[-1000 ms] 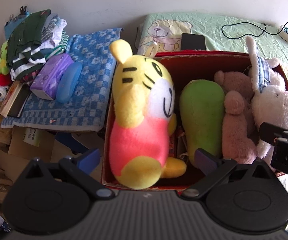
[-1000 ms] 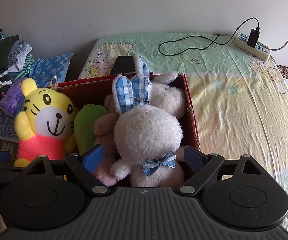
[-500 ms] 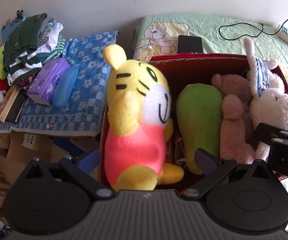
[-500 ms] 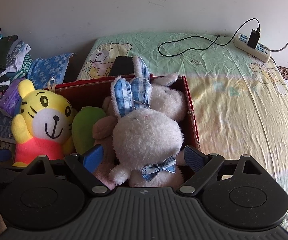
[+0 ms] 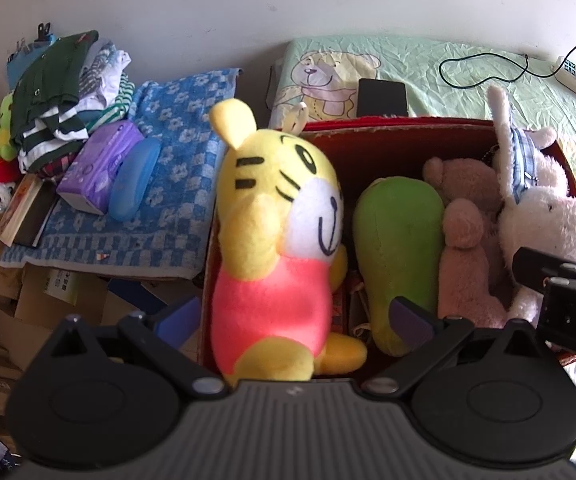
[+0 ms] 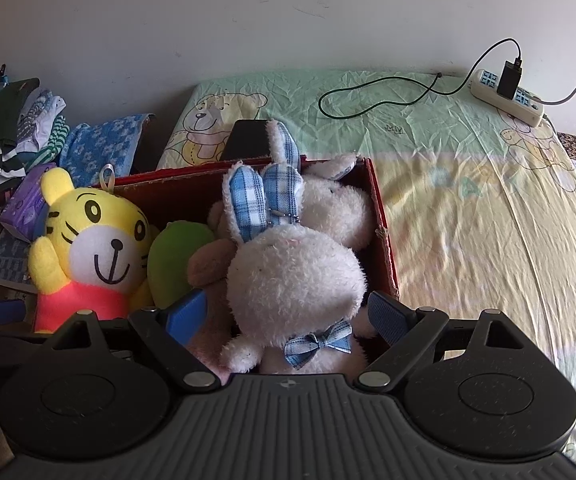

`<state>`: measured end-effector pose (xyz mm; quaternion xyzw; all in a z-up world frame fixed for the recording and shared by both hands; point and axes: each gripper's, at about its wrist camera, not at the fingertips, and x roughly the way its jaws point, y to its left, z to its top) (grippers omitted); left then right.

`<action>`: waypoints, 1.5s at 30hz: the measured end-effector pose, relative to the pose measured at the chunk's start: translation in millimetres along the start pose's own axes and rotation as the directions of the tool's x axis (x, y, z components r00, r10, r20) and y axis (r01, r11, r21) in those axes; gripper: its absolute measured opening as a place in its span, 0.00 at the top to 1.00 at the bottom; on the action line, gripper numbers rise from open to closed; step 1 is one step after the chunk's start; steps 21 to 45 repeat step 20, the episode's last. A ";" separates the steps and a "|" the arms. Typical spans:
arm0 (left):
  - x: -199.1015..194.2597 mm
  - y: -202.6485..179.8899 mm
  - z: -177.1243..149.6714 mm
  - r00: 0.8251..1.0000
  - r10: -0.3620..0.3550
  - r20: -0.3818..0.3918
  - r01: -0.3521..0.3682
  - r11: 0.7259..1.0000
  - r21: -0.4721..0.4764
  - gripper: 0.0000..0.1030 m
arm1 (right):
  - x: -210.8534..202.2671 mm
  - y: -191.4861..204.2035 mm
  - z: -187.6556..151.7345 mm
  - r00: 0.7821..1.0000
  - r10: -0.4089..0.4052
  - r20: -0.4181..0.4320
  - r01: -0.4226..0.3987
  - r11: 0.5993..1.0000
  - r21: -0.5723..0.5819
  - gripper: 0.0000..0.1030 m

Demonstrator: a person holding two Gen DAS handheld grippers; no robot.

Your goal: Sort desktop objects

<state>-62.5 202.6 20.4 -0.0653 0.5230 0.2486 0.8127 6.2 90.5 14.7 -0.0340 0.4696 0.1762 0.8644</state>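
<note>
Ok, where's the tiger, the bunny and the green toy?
tiger (image 5: 275,216), left wrist view, on its face
bunny (image 6: 296,276), right wrist view, on its head
green toy (image 5: 398,240), left wrist view, on its body

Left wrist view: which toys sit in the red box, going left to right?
Yellow tiger plush → green plush → brown teddy bear → white rabbit plush.

Yellow-and-pink tiger (image 5: 275,240), green plush (image 5: 398,256), white rabbit (image 6: 292,276) with blue-checked ears.
</note>
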 end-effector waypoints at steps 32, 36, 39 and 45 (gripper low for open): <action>-10.0 5.6 -8.8 0.997 0.033 0.063 -0.032 0.999 -0.012 0.03 | -7.9 6.9 -6.4 1.000 0.003 0.020 -0.003 1.000 -0.015 0.13; -10.0 5.6 -8.8 0.997 0.033 0.063 -0.032 0.999 -0.012 0.03 | -7.9 6.9 -6.4 1.000 0.003 0.020 -0.003 1.000 -0.015 0.13; -10.0 5.6 -8.8 0.997 0.033 0.063 -0.032 0.999 -0.012 0.03 | -7.9 6.9 -6.4 1.000 0.003 0.020 -0.003 1.000 -0.015 0.13; -10.0 5.6 -8.8 0.997 0.033 0.063 -0.032 0.999 -0.012 0.03 | -7.9 6.9 -6.4 1.000 0.003 0.020 -0.003 1.000 -0.015 0.13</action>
